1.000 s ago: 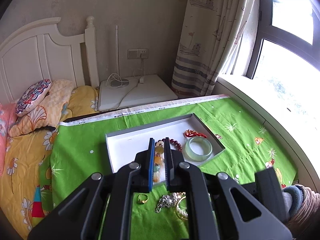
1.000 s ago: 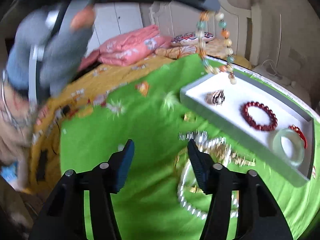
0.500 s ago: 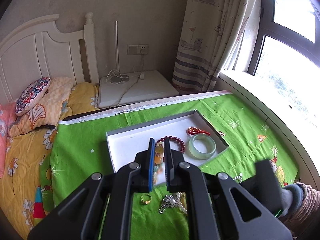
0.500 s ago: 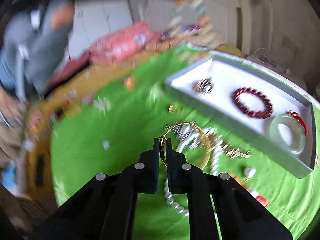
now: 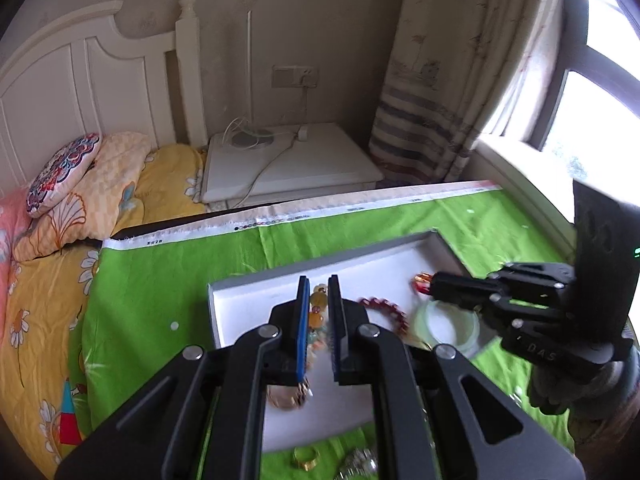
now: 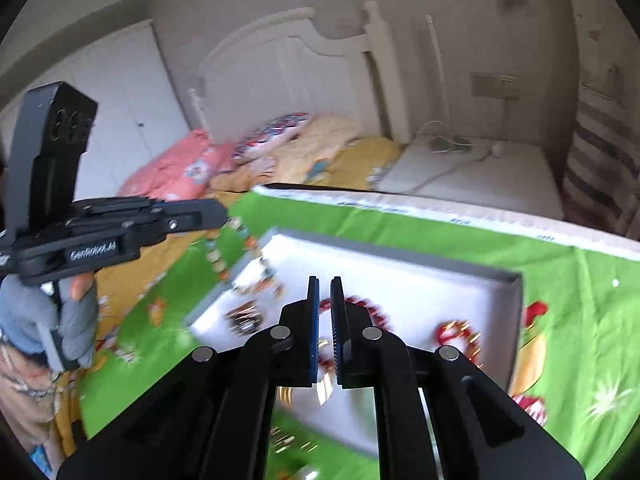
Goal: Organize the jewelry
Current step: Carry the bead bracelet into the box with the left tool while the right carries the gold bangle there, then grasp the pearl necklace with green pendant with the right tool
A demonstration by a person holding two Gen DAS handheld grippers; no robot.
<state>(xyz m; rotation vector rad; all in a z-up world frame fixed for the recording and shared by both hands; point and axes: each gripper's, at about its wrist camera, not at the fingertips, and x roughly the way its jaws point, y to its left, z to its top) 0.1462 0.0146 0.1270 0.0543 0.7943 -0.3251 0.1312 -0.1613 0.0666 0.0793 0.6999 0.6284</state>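
Note:
A white tray (image 5: 256, 308) with a grey rim lies on the green cloth (image 5: 160, 280). In it are a red bead bracelet (image 5: 384, 308), a pale jade bangle (image 5: 448, 328), a red and gold piece (image 5: 420, 280) and a small brooch (image 6: 244, 316). My left gripper (image 5: 318, 320) is shut on a string of many-coloured beads (image 5: 318, 304), which dangles over the tray's left end (image 6: 216, 248). My right gripper (image 6: 325, 320) is over the tray (image 6: 400, 258), shut on a thin gold bangle (image 6: 286, 394) that hangs under its fingers. The other view shows it (image 5: 434, 284) coming in from the right.
A gold ring (image 5: 306, 458) and a silver brooch (image 5: 356, 468) lie on the cloth in front of the tray. Beyond are a yellow bedsheet, pillows (image 5: 64, 172), a white headboard, a white nightstand (image 5: 288, 164) with cables, a curtain and a window.
My right gripper went from open over the loose jewellery to shut on the gold bangle and carried it over the tray. My left gripper moved forward over the tray with the bead string.

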